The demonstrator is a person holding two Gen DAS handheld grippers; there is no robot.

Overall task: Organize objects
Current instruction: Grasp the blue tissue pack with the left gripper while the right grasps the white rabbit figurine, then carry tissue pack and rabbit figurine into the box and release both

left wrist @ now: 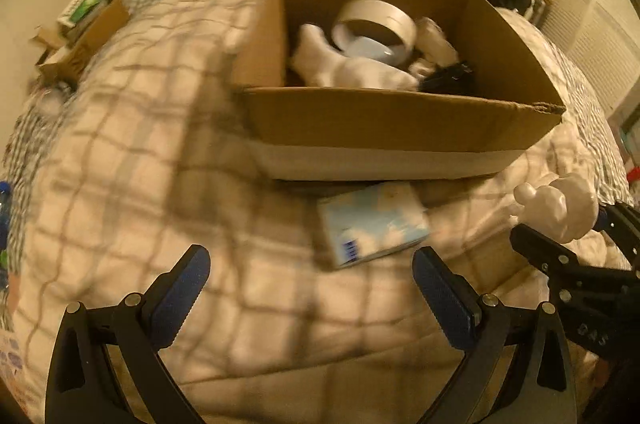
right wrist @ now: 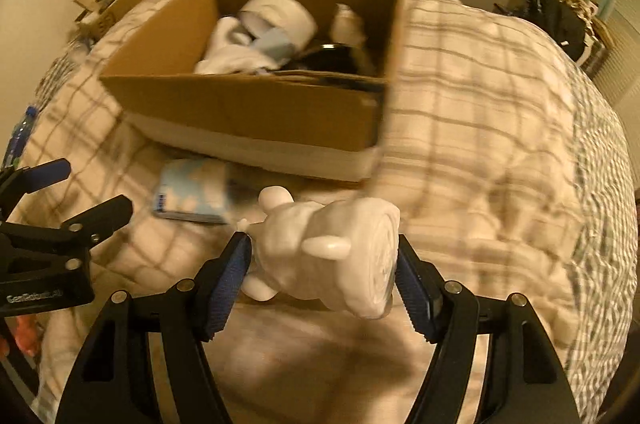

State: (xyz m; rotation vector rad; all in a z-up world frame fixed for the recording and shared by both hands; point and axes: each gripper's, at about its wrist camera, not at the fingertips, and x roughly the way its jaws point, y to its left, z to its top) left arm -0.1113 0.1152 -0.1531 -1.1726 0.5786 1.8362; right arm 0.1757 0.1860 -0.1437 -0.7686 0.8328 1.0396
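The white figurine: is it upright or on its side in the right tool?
On its side: the white figurine lies horizontal between the right tool's pads.

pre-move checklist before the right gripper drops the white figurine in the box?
1. Grip on the white figurine: right gripper has a pad on each side of it. ok.
2. How firm the grip is: frames are blurred. cannot tell.
3. Cardboard box open on top. ok.
4. Free spot inside: a white roll, other white pieces and something dark already fill much of the floor. cannot tell.
5. Left gripper open, holding nothing, low and short of the box. ok.
6. Blue-and-white pack lies on the bedcover in front of the box, not yet put away. not ok.
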